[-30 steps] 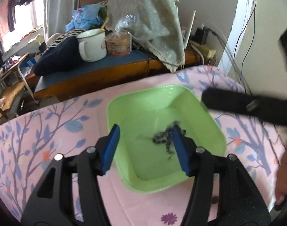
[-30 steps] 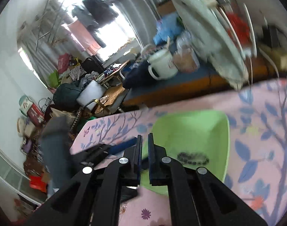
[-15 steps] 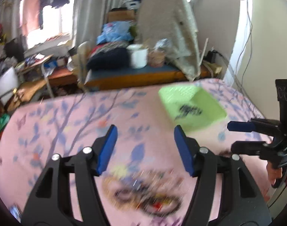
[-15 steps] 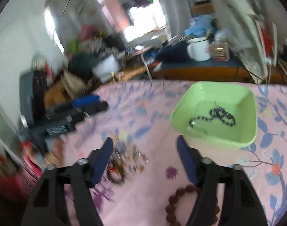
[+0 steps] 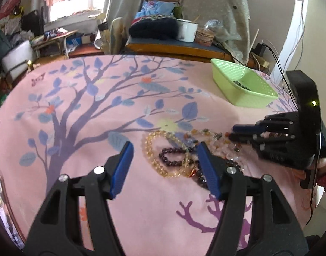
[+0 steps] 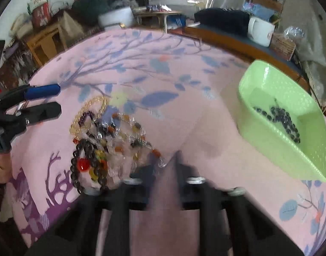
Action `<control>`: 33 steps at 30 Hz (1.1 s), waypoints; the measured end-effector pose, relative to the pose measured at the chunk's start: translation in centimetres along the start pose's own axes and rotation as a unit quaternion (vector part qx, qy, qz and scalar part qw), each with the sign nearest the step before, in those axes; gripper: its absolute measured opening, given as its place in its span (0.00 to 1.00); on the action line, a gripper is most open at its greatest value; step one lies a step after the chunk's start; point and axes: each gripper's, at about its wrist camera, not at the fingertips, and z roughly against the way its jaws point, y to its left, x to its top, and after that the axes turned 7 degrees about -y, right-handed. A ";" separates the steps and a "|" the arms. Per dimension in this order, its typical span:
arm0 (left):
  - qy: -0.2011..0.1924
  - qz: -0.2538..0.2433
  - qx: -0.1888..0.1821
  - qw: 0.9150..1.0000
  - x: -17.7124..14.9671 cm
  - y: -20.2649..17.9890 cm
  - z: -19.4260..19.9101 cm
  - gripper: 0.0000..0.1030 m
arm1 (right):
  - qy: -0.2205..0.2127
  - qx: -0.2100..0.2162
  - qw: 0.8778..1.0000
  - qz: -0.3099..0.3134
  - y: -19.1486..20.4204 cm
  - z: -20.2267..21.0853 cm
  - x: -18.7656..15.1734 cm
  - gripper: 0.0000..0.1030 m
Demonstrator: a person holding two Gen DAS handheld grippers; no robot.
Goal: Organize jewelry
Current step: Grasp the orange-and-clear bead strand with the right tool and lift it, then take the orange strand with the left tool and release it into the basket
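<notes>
A heap of bead bracelets (image 5: pixel 190 149) lies on the pink tree-print cloth; it also shows in the right wrist view (image 6: pixel 107 136). A yellow bead bracelet (image 5: pixel 150 149) and a dark red one (image 5: pixel 173 156) lie at its left. My left gripper (image 5: pixel 165 166) is open and empty, just short of the heap. My right gripper (image 5: pixel 235 132) reaches the heap from the right with its fingers close together; in its own view (image 6: pixel 165 166) the fingers are blurred. A green tray (image 5: pixel 248 98) holds a dark bead bracelet (image 6: pixel 280 117).
A wooden bench (image 5: pixel 184 49) behind the table carries a white mug (image 5: pixel 186 32), a jar and folded clothes. Cables hang at the right wall (image 5: pixel 291 42). Cluttered furniture stands at the far left (image 5: pixel 24 49).
Both grippers have moved back from the green tray to the heap of bracelets. The right gripper opened half a second ago and now looks nearly closed at the heap. The left stayed open.
</notes>
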 end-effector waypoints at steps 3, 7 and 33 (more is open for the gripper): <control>-0.001 -0.017 -0.006 1.000 0.3 -1.3 -0.2 0.59 | -0.003 -0.004 1.000 -0.016 -0.6 0.8 -0.3 0.00; 0.006 -0.061 -0.018 0.998 0.2 -4.6 -1.4 0.59 | -0.046 -0.018 0.997 -0.053 -2.1 4.3 -1.3 0.00; -0.004 -0.142 -0.173 0.975 1.7 -17.7 -3.5 0.05 | -0.215 0.000 0.971 -0.100 -3.1 20.0 -1.7 0.00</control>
